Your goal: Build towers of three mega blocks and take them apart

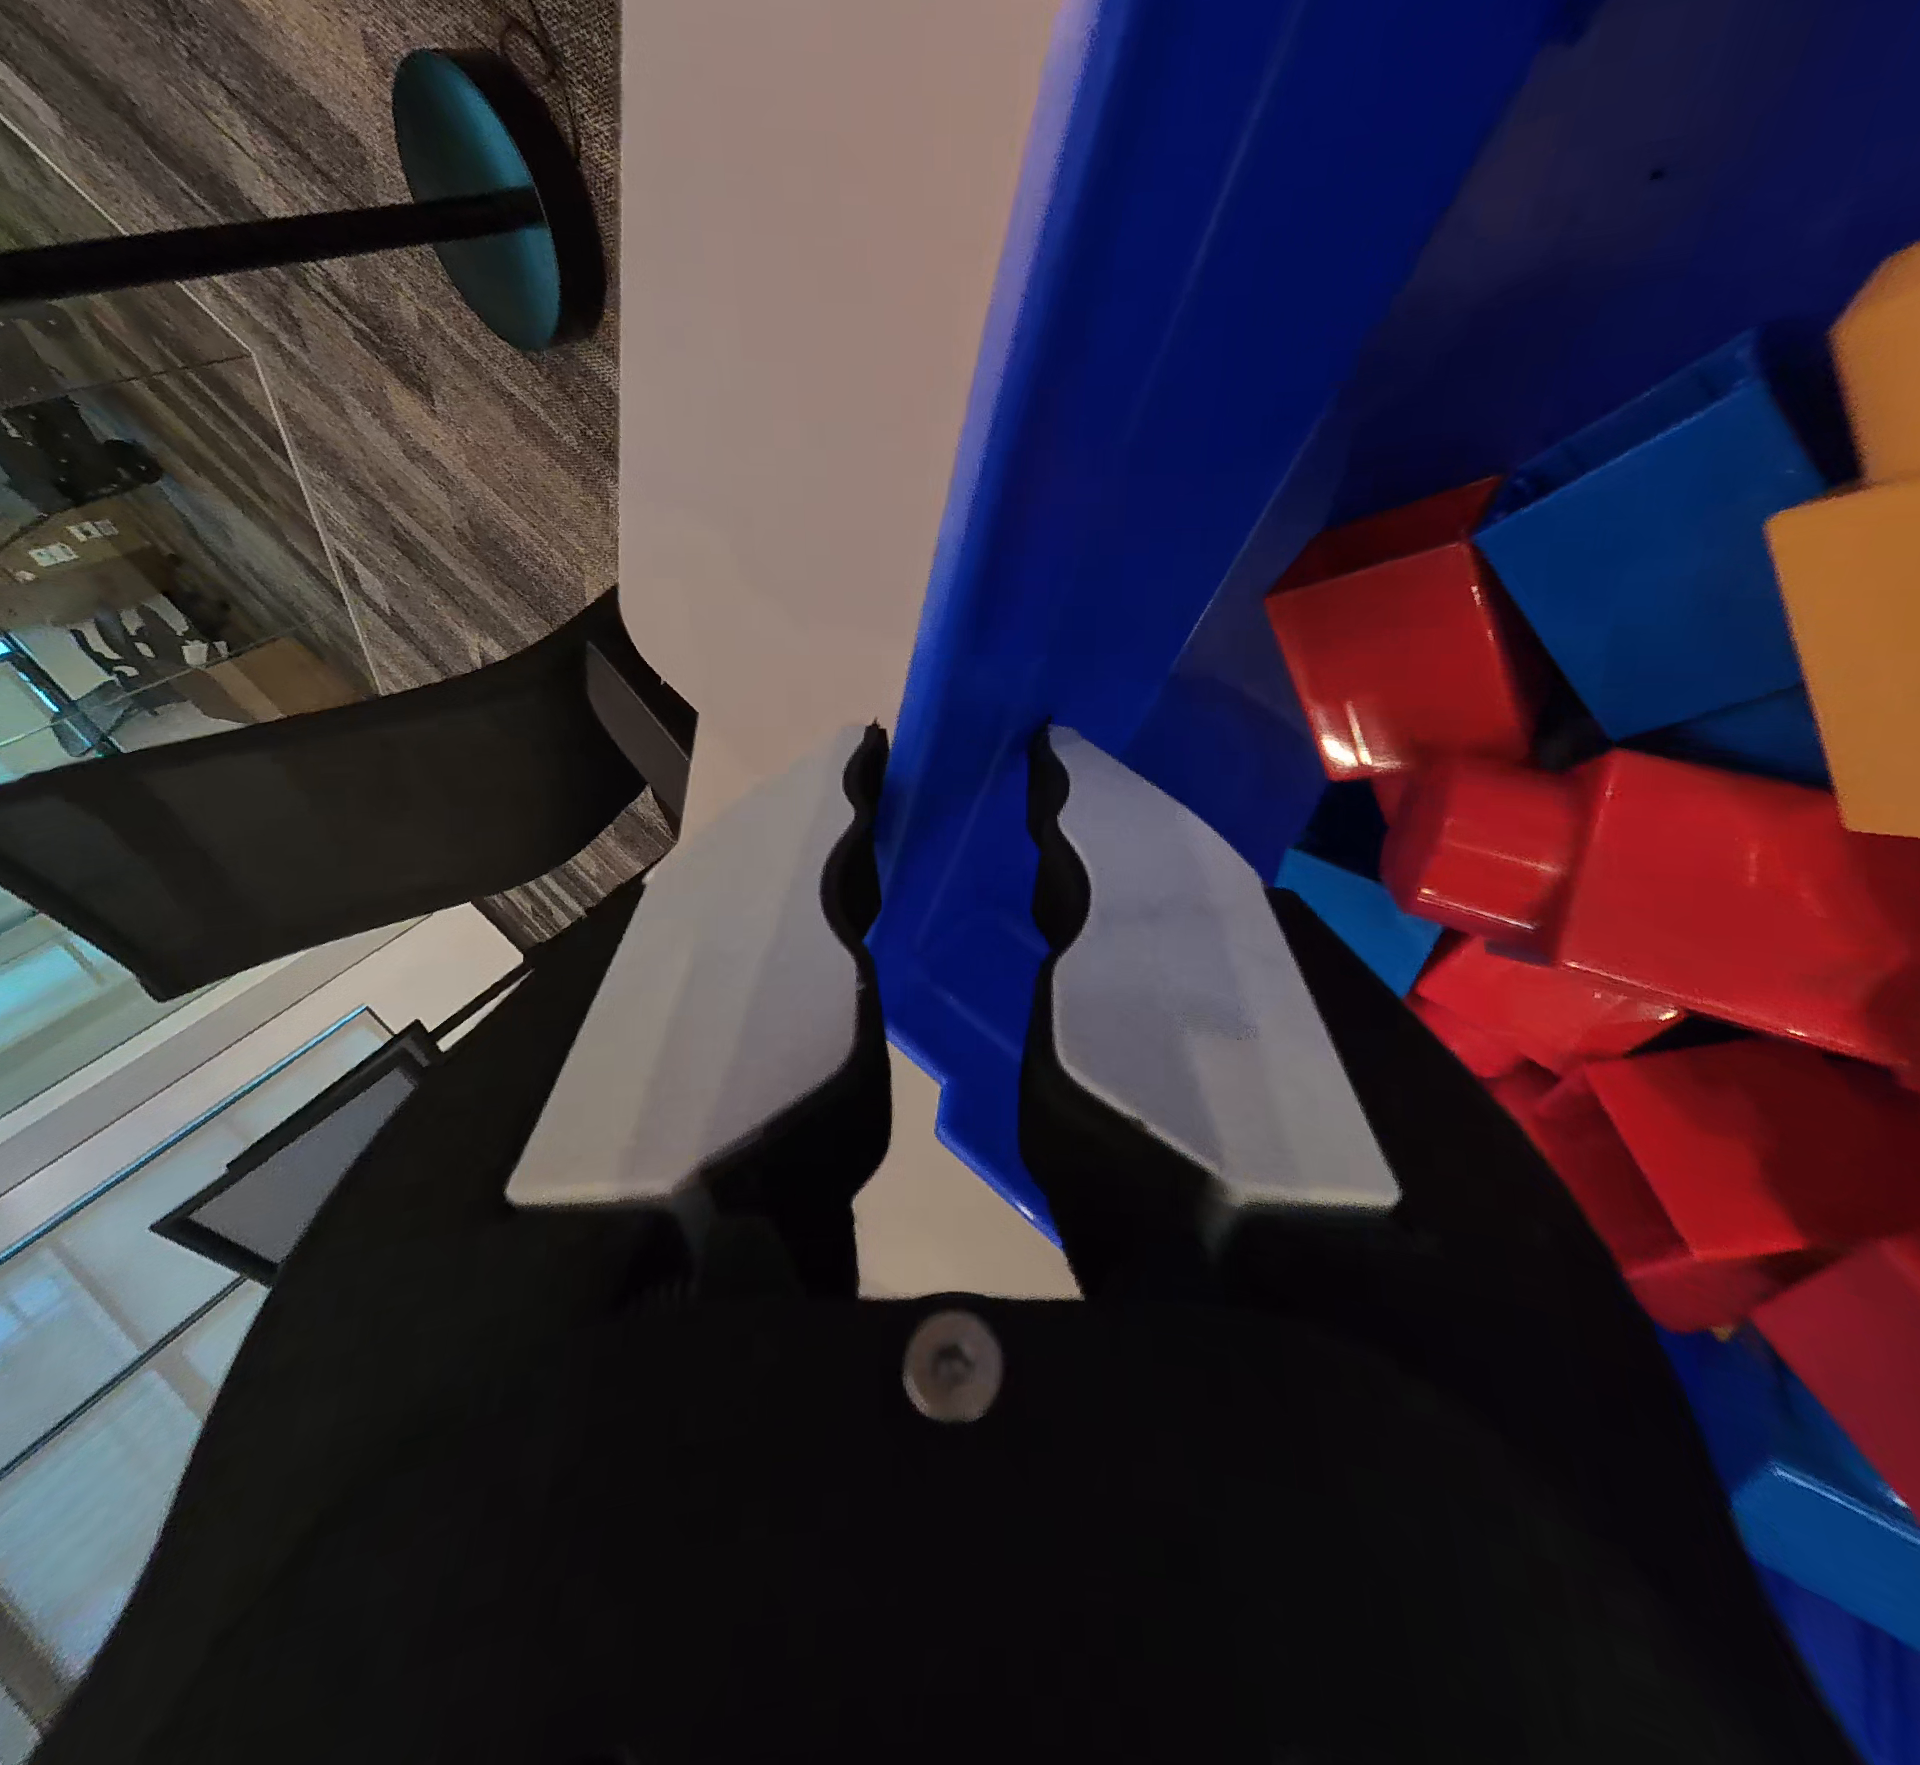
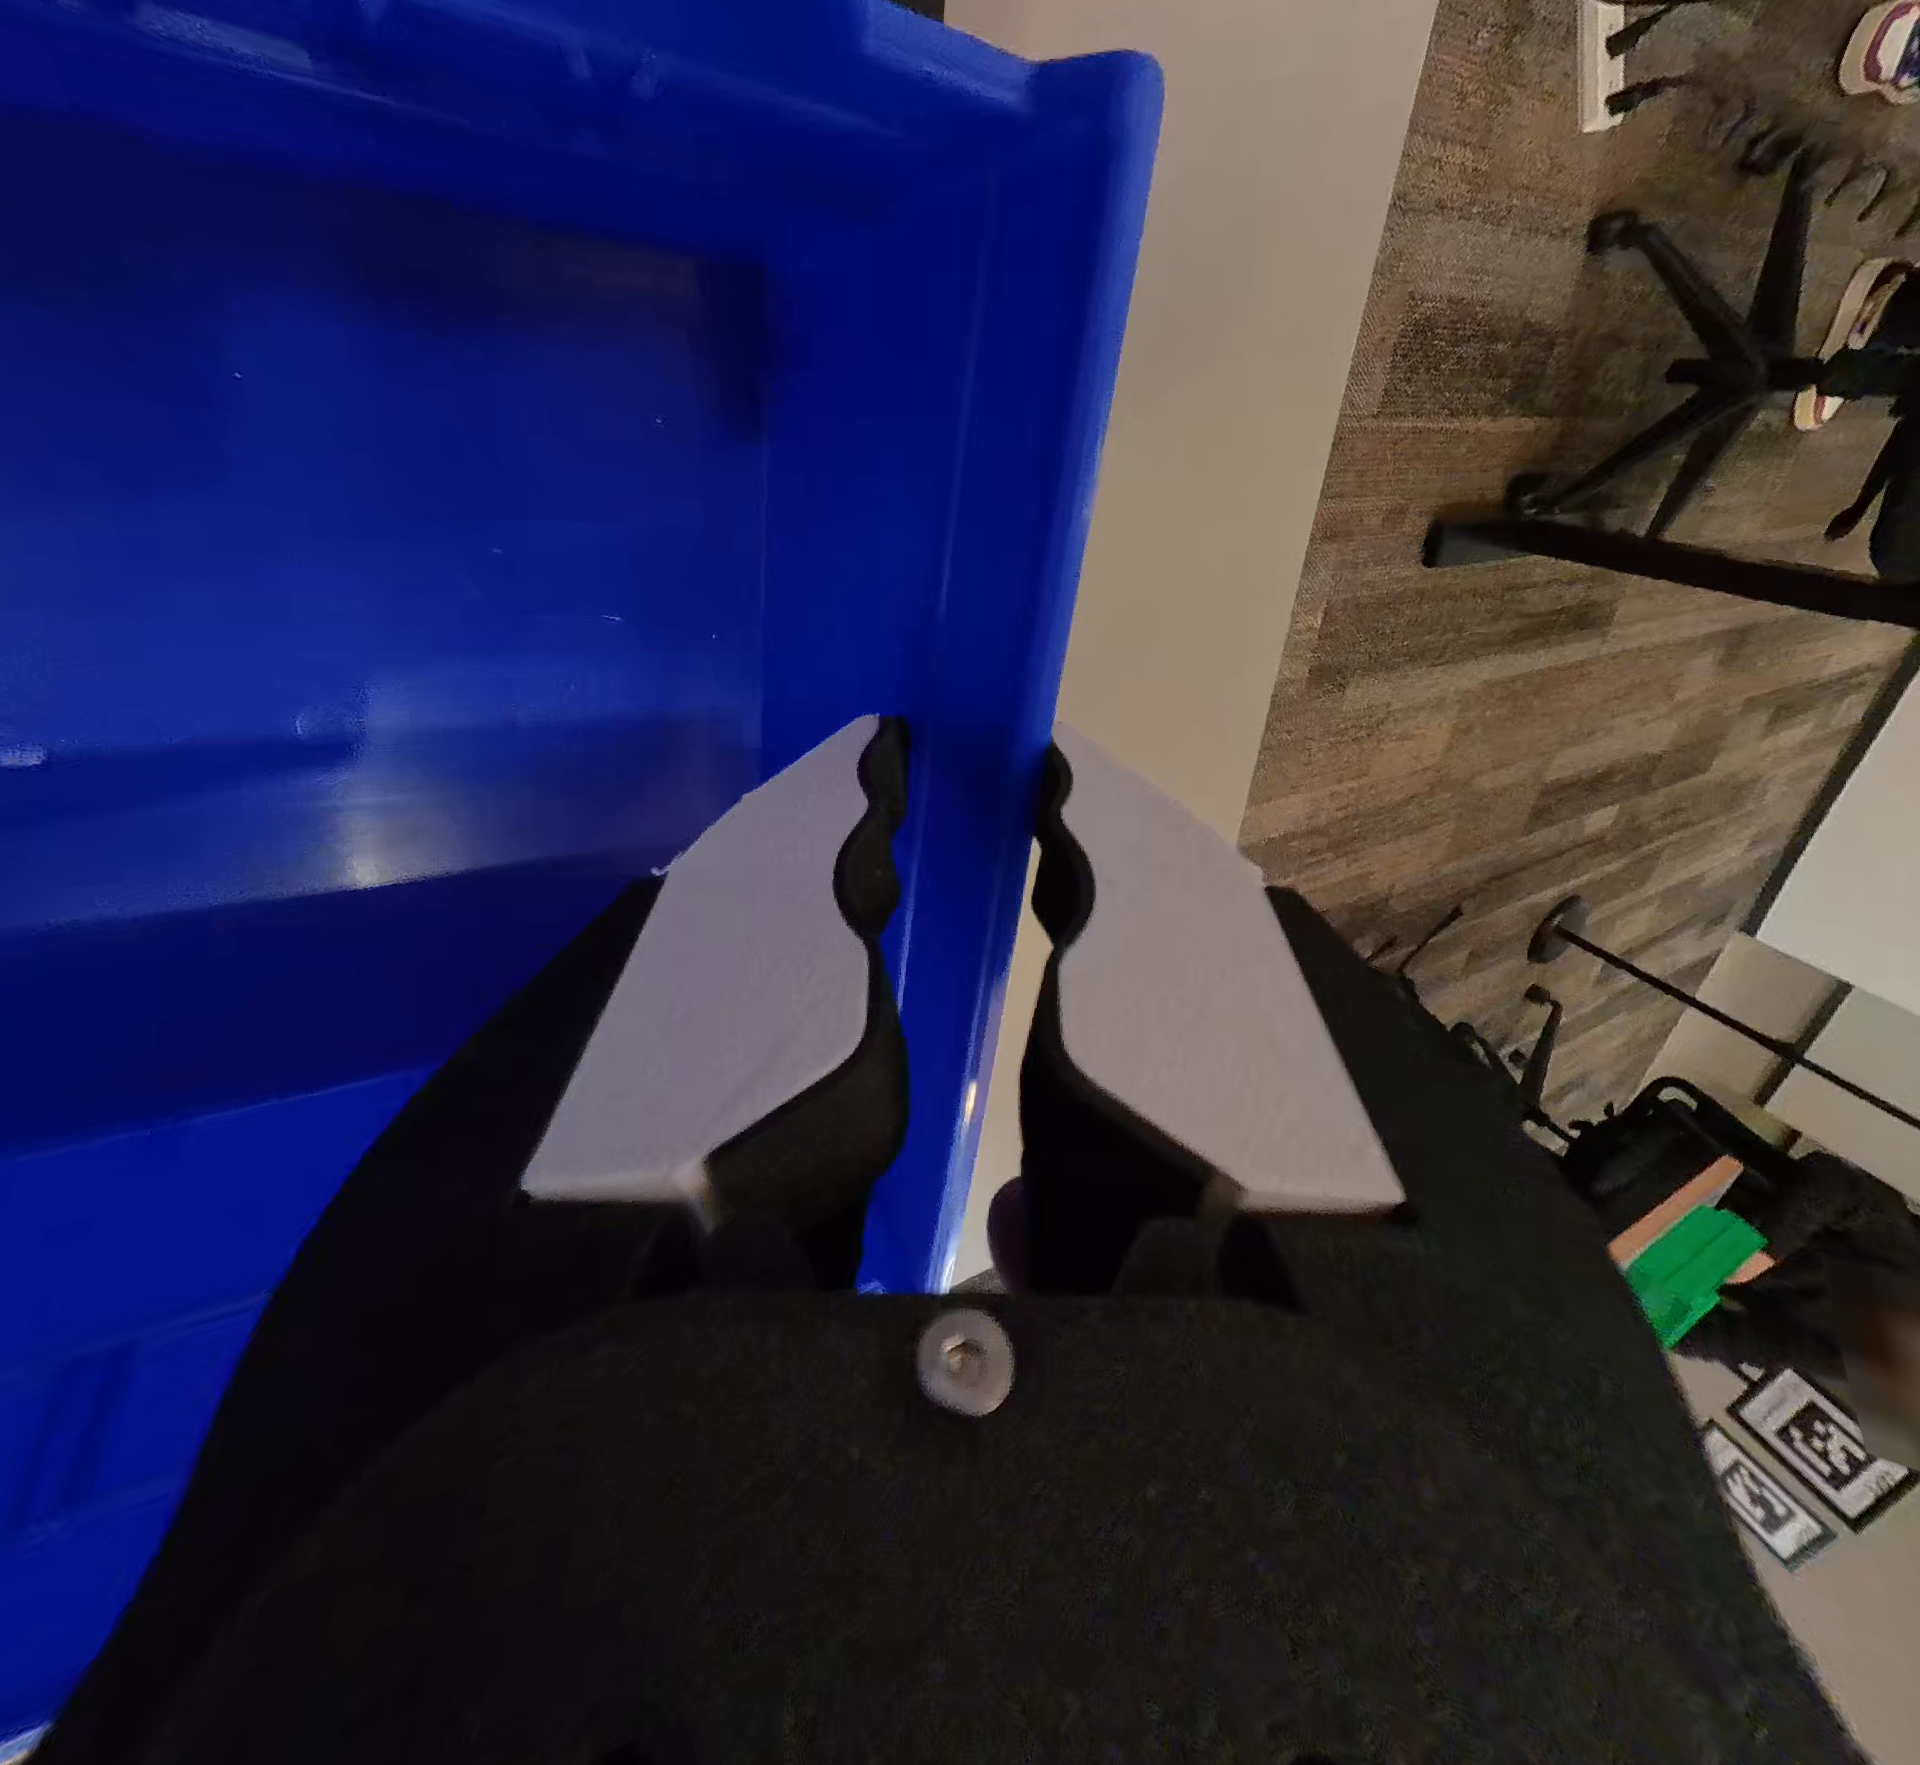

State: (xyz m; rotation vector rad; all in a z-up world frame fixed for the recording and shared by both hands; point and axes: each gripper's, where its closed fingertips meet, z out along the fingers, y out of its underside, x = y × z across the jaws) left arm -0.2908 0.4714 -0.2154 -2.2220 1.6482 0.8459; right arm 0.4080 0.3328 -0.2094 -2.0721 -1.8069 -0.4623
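A blue plastic bin (image 1: 1195, 365) fills the right of the left wrist view. Inside it lie several mega blocks: red ones (image 1: 1704, 894), blue ones (image 1: 1652, 572) and orange ones (image 1: 1860, 635). My left gripper (image 1: 956, 749) is shut on the bin's side wall, one finger outside and one inside. The same bin (image 2: 416, 468) fills the left of the right wrist view, with no blocks showing there. My right gripper (image 2: 971, 749) is shut on the bin's other side wall (image 2: 997, 572). Both views look tilted.
A white tabletop (image 1: 810, 365) lies beside the bin, and it also shows in the right wrist view (image 2: 1195, 365). Beyond its edge are grey carpet (image 2: 1558, 728), an office chair base (image 2: 1714, 365), a black chair back (image 1: 312, 811) and a round teal stand base (image 1: 478, 198). About 70 centimeters separates my left fingertips from my right.
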